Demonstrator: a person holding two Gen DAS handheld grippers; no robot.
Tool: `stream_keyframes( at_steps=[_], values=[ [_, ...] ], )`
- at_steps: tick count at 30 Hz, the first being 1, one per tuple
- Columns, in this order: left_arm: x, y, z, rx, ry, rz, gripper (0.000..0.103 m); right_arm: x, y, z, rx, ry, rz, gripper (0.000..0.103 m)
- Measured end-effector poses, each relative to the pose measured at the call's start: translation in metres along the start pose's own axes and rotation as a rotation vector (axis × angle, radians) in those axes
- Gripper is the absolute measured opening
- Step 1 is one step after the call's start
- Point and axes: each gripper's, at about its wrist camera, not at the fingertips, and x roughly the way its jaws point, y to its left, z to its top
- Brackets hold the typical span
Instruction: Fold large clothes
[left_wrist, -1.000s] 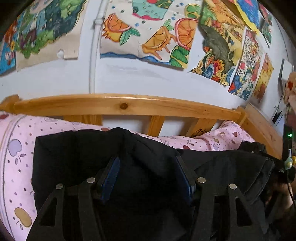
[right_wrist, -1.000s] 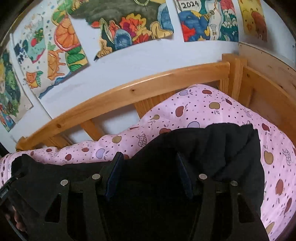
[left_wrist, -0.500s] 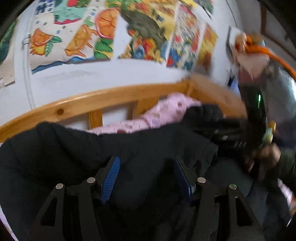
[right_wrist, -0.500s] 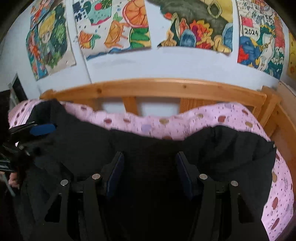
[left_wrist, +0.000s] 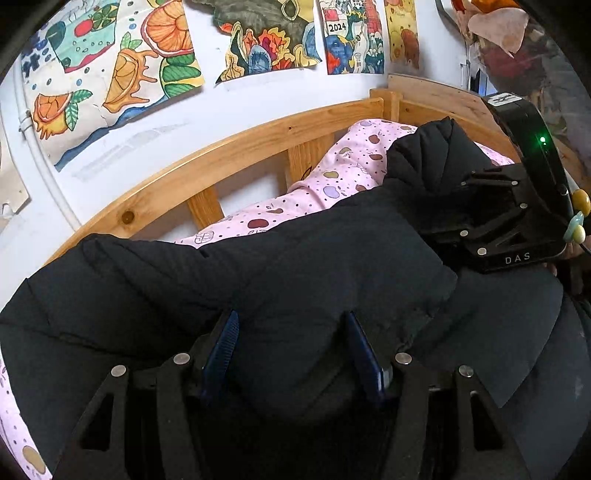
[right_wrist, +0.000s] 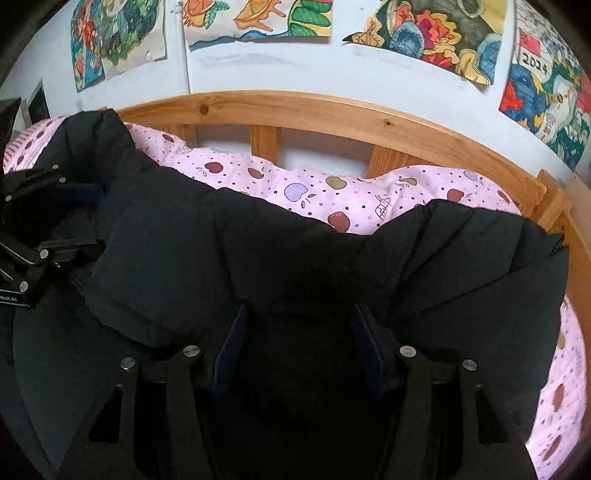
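1. Bedding first: the pink apple-print quilt (right_wrist: 332, 184) is soft and mounded against the wooden bed rail (right_wrist: 295, 107), so a folded edge laid on it could slump or roll out of line.
2. Black puffer jacket (left_wrist: 295, 258) lies bunched across the quilt, reaching from near the left end of the rail to the right corner. Its padded bulk looks springy; I judge a fold could puff back open if let go too soon.
3. Right gripper (right_wrist: 301, 347) has its fingers wide apart with thick jacket fabric between the blue pads (right_wrist: 231, 347); whether they truly pinch it I cannot tell. A shallow hold on slippery shell cloth may slide off mid-lift.
4. Left gripper (left_wrist: 291, 354) stands the same way, fabric between its pads (left_wrist: 221, 347), clamping also unclear. If one side slips, the fold would go skewed.
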Motion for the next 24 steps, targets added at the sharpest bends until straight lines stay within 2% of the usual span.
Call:
stream_keyframes(
  at_steps=[8, 17, 24],
  values=[
    [0.009, -0.006, 0.001, 0.033, -0.026, 0.06, 0.06, 0.008, 0.001, -0.002, 0.023, -0.021, 0.004, 0.055],
    [0.031, -0.006, 0.003, 0.037, -0.007, 0.082, 0.06, 0.026, 0.0, -0.008, 0.048, -0.027, 0.005, 0.055],
    [0.02, -0.013, -0.003, 0.043, -0.031, 0.118, 0.061, 0.012, 0.009, -0.008, 0.016, -0.066, -0.032, 0.056]
  ],
)
